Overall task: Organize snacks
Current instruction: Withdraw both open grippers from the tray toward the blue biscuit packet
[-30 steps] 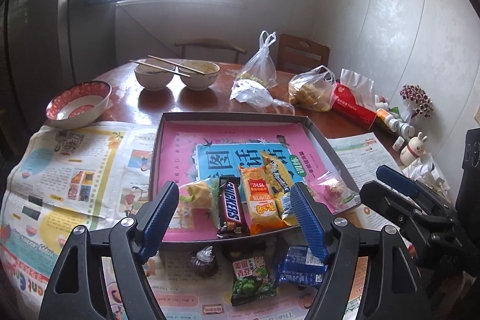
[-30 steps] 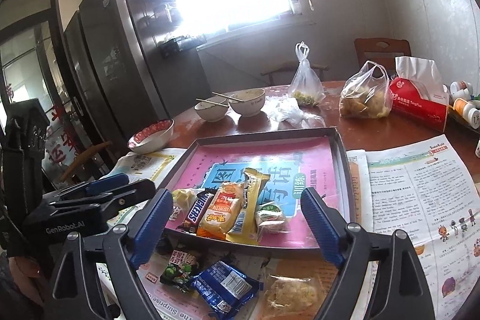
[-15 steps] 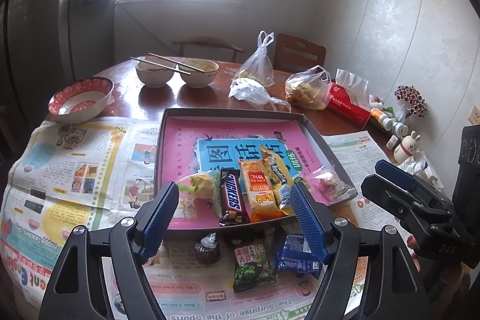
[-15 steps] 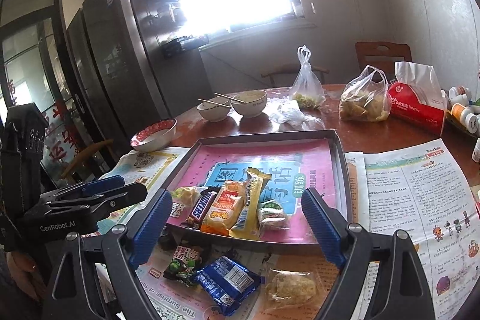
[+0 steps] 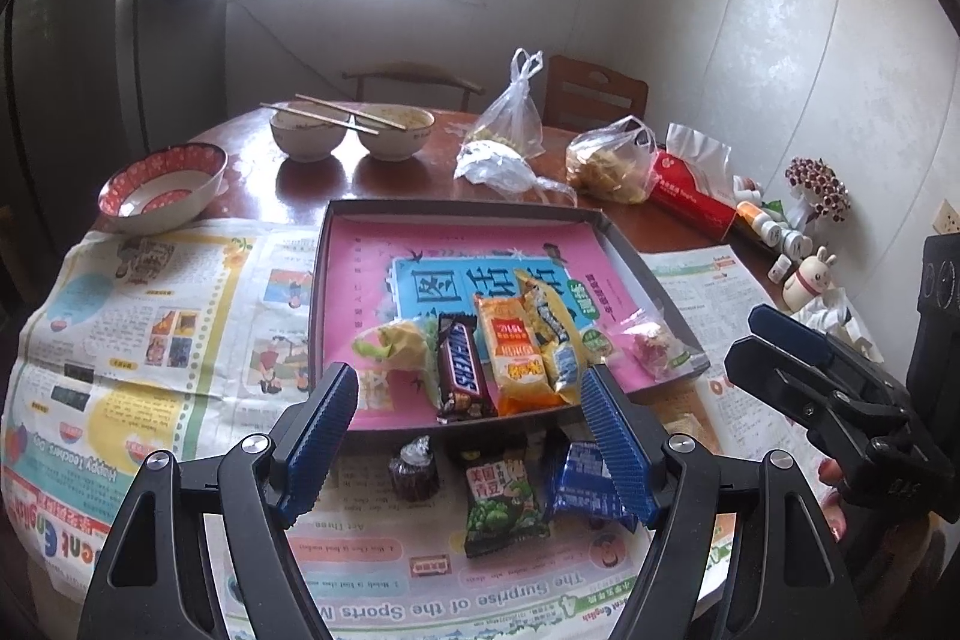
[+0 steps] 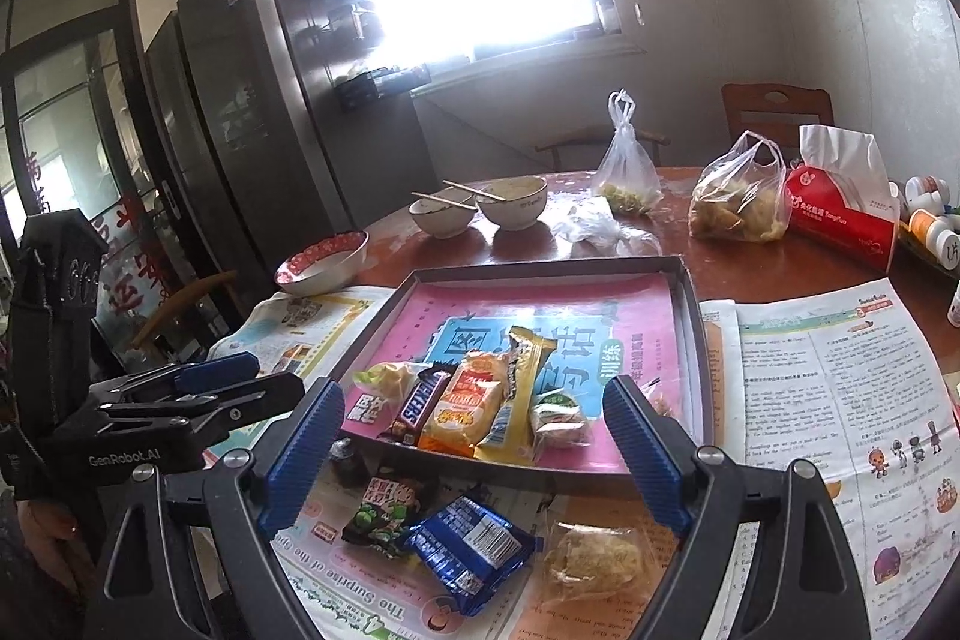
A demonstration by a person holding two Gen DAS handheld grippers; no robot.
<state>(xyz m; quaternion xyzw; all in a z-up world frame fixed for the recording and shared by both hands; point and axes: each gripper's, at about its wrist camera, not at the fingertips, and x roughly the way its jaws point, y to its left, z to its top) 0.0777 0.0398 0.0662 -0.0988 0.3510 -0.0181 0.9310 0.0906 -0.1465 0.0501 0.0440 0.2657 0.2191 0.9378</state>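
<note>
Left tool (image 5: 468, 400) open above loose snacks, tray (image 5: 456, 214) holding Snickers bar (image 5: 461, 370), newspaper (image 5: 150, 316) beneath

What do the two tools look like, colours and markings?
Both are alike: black frames with triangular cut-outs, silver pivot screws, and two ribbed blue pads on the fingers. The left tool shows white "GenRobot.AI" lettering on its side in the right wrist view. The right tool has no readable marking. No cables visible. A hand with red-painted nails grips it; no sleeve visible.

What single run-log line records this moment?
left gripper: open, empty | right gripper: open, empty | tray: five snacks | newspaper: green pea packet, blue packet outside
</note>
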